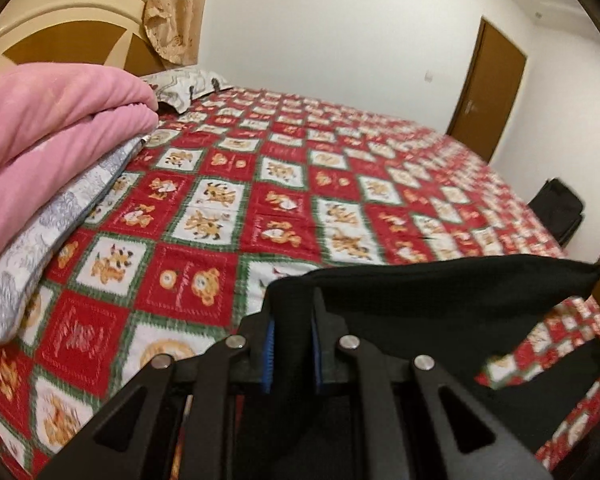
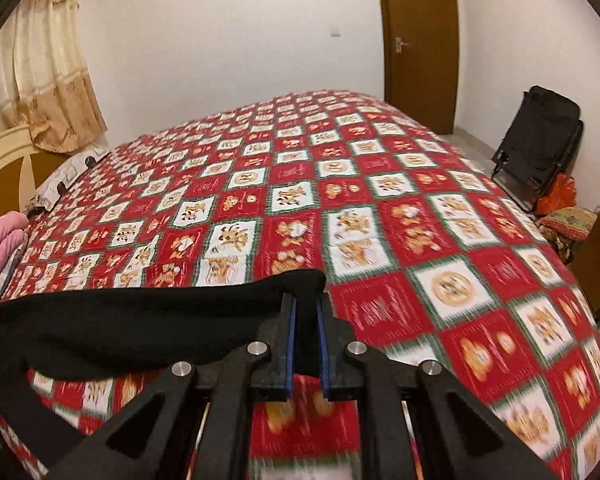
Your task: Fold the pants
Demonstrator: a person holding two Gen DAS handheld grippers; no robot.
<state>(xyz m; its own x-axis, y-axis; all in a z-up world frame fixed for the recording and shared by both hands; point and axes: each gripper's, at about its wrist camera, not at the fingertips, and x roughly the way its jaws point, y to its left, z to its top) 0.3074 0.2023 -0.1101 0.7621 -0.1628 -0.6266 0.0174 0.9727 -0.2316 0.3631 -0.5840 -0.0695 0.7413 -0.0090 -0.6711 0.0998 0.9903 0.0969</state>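
Right up against both cameras you've got the black linkage arms of the tongs, and past those the blue pads pinched onto black fabric. The left gripper (image 1: 294,322) is clamped on one corner of the black pants (image 1: 440,292), and the right gripper (image 2: 306,312) is clamped on the other end of the same edge, so the cloth hangs stretched between the two, lifted off the bed (image 2: 380,200) rather than lying on it. From the right wrist view the pants sag off to the left as a dark band; from the left wrist view they run off to the right. Progress-wise I'd say this is early or mid fold: an edge is picked up and carried, but no neat folded stack of the pants is visible anywhere yet, and how many folds are already in I can't tell. Still to do, I reckon: lay it over, flatten, let go. Pink blanket (image 1: 52,128) sits off to the side.
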